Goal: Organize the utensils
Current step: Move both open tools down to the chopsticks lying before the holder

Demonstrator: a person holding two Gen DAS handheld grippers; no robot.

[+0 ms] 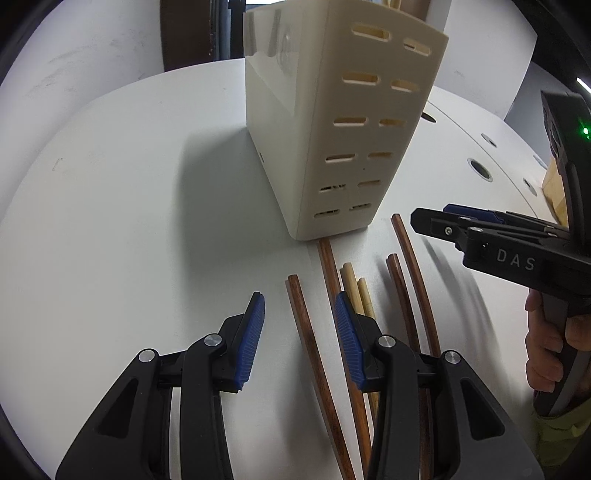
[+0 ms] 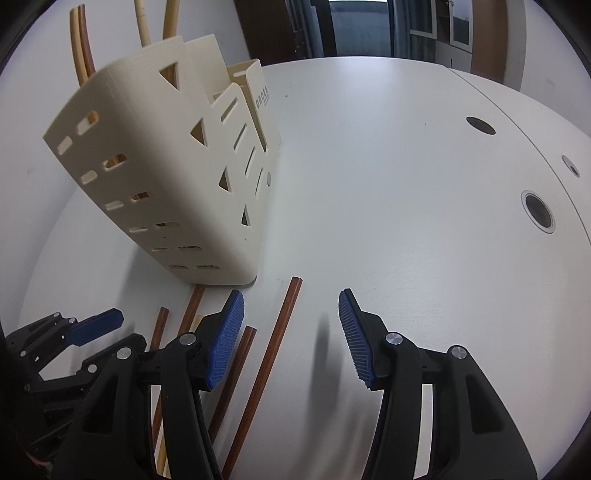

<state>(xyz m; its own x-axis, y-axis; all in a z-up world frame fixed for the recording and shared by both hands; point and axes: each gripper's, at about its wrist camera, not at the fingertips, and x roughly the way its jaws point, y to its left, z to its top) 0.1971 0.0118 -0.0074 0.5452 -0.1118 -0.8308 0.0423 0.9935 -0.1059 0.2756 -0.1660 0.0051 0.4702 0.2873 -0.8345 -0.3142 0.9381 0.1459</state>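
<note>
A cream slotted utensil holder stands upright on the white table; it also shows in the right wrist view with several chopsticks standing in it. Several dark brown chopsticks and two pale wooden ones lie flat in front of it. My left gripper is open and empty, low over the leftmost brown chopstick. My right gripper is open and empty, just right of a brown chopstick. It shows from the side in the left wrist view.
Round cable holes and a seam mark the table's right part. A wooden block sits at the far right. A dark doorway and a window lie beyond the table's far edge.
</note>
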